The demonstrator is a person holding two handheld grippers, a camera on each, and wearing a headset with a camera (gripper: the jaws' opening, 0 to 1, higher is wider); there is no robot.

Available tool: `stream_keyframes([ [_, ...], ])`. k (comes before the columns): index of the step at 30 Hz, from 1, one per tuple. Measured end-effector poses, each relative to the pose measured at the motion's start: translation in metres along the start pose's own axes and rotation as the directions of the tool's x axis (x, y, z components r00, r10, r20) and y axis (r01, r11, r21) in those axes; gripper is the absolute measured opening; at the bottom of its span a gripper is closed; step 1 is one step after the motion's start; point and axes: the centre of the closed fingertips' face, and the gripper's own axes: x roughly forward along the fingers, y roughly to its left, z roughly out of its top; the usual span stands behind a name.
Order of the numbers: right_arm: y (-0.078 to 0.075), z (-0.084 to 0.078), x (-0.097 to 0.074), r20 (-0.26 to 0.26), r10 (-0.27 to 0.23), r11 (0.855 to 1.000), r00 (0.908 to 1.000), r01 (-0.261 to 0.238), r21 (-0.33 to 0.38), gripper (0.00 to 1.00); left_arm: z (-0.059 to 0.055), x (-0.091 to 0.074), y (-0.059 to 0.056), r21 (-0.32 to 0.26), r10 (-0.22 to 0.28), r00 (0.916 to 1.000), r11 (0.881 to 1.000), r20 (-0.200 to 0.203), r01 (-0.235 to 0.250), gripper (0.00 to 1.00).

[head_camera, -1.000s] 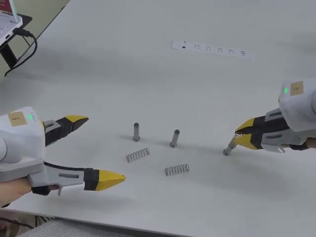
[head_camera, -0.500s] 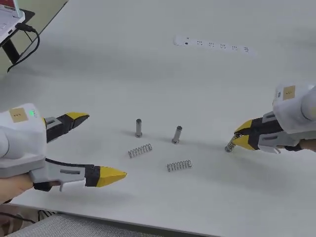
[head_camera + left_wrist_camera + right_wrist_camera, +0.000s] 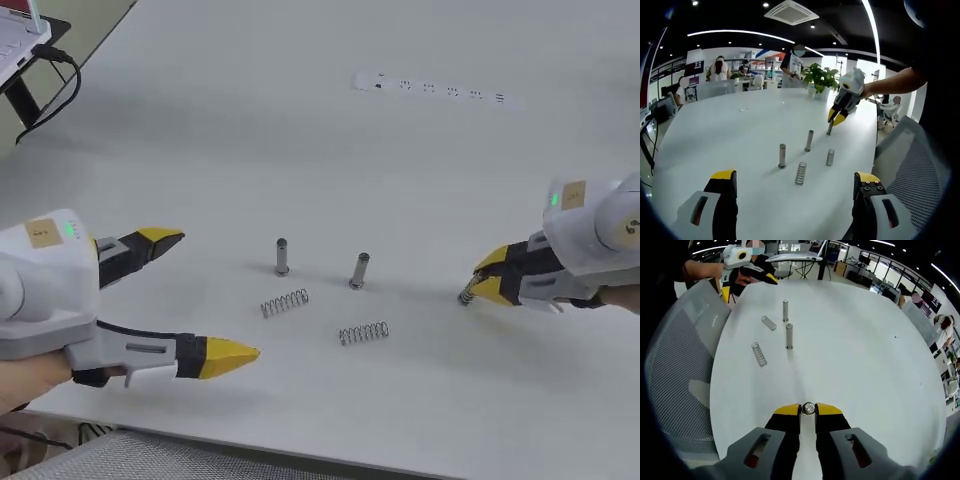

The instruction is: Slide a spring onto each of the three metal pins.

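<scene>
1. Since a second ago the right gripper (image 3: 481,279) has come down closer onto the third pin (image 3: 808,408). The other pins and springs lie where they were.
2. Its fingers are almost together, clamped on the top of that pin. The right gripper view shows the pin's round metal end between the yellow tips.
3. A fitted spring (image 3: 466,294) coils around this pin just below the tips, and the pin leans toward the gripper.
4. The left gripper (image 3: 218,295) hovers over the near left part of the table (image 3: 300,150), its fingers spread wide apart and holding nothing, well apart from the pins.
5. The left pin (image 3: 282,256) and the middle pin (image 3: 360,270) stand upright and bare, near each other.
6. The first loose spring (image 3: 284,302) lies flat just in front of the left pin, and the second loose spring (image 3: 363,333) lies in front of the middle pin. Neither touches a pin.
7. A white power strip (image 3: 437,92) lies on the far side of the table.
</scene>
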Motion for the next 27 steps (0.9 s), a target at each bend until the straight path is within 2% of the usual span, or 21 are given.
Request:
stream_keyframes([
  [8,0.001,0.002,0.000,0.013,0.016,0.999,0.9998,-0.016,0.031,0.09,0.001,-0.001,0.001,0.001,0.002,1.0000,1.000,0.001,-0.002,0.94],
  [13,-0.001,0.004,0.001,0.023,0.007,0.998,0.9997,-0.009,0.055,0.16,0.001,-0.003,0.002,0.002,0.005,1.0000,1.000,-0.001,-0.005,0.94],
  [16,-0.002,0.004,0.000,0.019,-0.004,0.999,0.9998,0.003,0.045,0.16,0.001,-0.003,0.002,0.004,0.005,1.0000,1.000,-0.003,-0.005,0.94],
  [19,-0.004,0.008,-0.004,0.051,-0.018,0.996,0.9986,0.013,0.086,0.19,0.003,-0.003,0.002,0.005,0.006,1.0000,1.000,0.001,-0.006,0.94],
  [21,-0.005,0.011,-0.007,0.088,-0.033,0.990,0.9956,0.021,0.139,0.20,0.004,-0.003,0.002,0.005,0.007,1.0000,1.000,0.001,-0.007,0.94],
  [24,-0.006,0.009,-0.011,0.091,-0.047,0.988,0.9947,0.033,0.148,0.24,0.005,-0.003,0.003,0.008,0.009,1.0000,1.000,0.000,-0.009,0.94],
  [27,-0.004,0.006,-0.014,0.107,-0.056,0.982,0.9927,0.035,0.186,0.27,0.006,-0.003,0.004,0.018,0.010,0.9999,1.000,-0.005,-0.010,0.95],
])
